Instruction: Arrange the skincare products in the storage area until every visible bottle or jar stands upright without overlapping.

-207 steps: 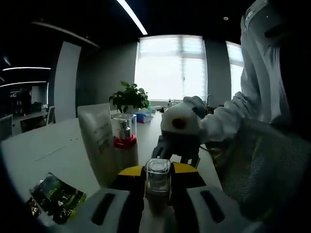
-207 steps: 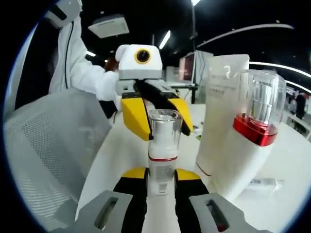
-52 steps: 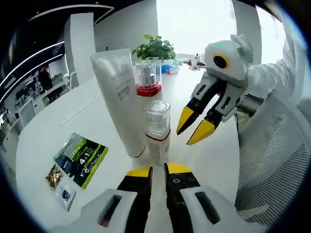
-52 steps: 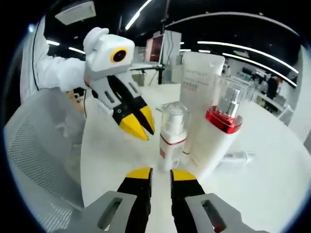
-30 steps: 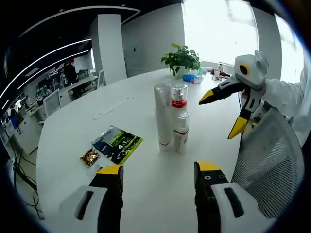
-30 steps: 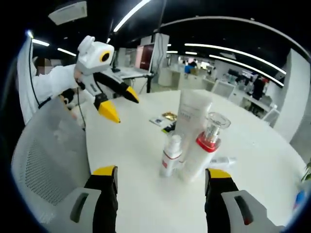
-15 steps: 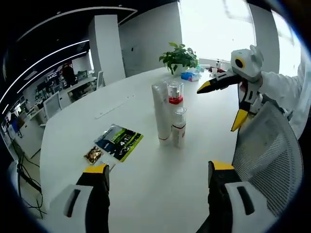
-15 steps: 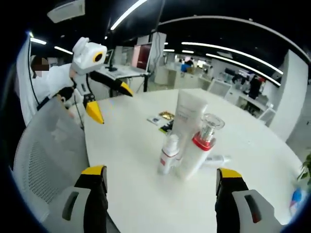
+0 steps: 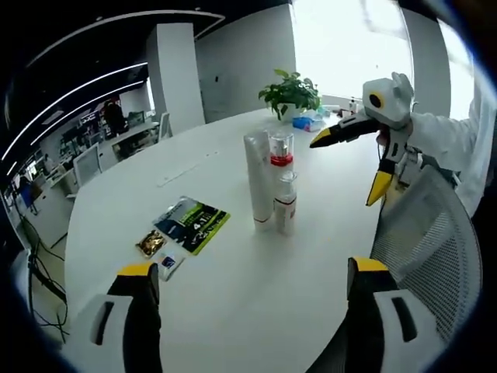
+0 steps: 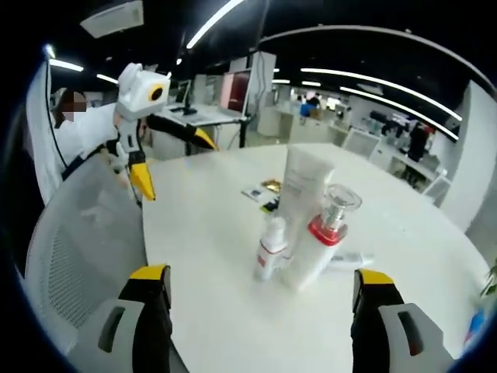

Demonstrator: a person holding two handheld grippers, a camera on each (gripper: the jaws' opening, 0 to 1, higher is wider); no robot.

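Both grippers have pulled back, jaws wide apart, empty: left gripper (image 9: 252, 268), right gripper (image 10: 260, 287). Small pump bottle (image 10: 271, 249), red-collared bottle (image 10: 320, 241) and tube (image 10: 303, 198) stand upright mid-table, probably touching. Arrangement looks finished.

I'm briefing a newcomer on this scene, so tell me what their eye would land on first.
Three upright skincare containers cluster mid-table: a tall white tube, a white bottle with a red collar and clear cap, and a small white bottle with a clear cap. Both yellow-tipped grippers are open and well back from them; the left gripper shows in the right gripper view. A green printed sachet lies flat on the round white table.
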